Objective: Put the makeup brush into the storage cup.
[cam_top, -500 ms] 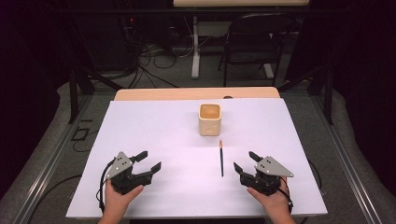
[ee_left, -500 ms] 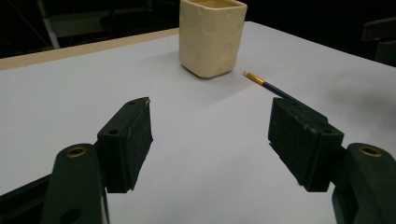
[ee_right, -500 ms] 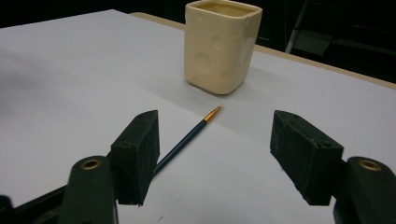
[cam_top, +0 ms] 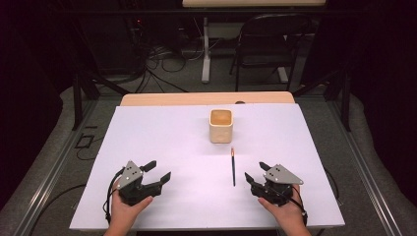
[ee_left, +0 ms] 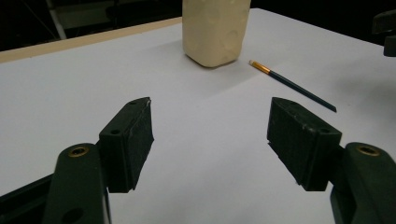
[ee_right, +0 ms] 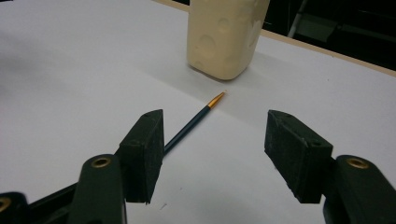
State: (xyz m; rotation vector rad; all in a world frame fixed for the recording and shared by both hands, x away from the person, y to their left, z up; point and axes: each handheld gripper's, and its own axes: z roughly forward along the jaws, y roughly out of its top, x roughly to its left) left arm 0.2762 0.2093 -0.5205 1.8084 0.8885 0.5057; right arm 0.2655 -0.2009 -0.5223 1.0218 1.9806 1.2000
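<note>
Right gripper (cam_top: 255, 173) low over the white table cover (cam_top: 162, 137), held in the person's right hand (cam_top: 285, 211) at the near edge. Jaws spread wide, nothing between the pads, nothing gripped. In the right gripper view the same gripper (ee_right: 212, 140) shows both black jaws apart with bare white sheet in the gap.

Pencil (cam_top: 233, 167) lies flat on the sheet just off the right gripper's inner side, apart from it, not touched. Dark shaft, brass-coloured band at the far end. In the right gripper view the pencil (ee_right: 194, 123) runs from behind the left-hand jaw tip out ahead toward the cup; its near end is hidden by that jaw.

Cream cup (cam_top: 221, 126) stands upright beyond the pencil's far end, well ahead of both grippers, close to the pencil tip but a gap shows between them. Dimpled sides seen in the right gripper view (ee_right: 226, 37).

Left gripper (cam_top: 158, 170) also low over the sheet, in the left hand (cam_top: 125, 211), well apart from the pencil. Jaws wide, empty. In the left gripper view (ee_left: 210, 128) the pads frame blank sheet; cup (ee_left: 215, 30) ahead, pencil (ee_left: 292, 85) ahead and off beyond the right-hand jaw
</note>
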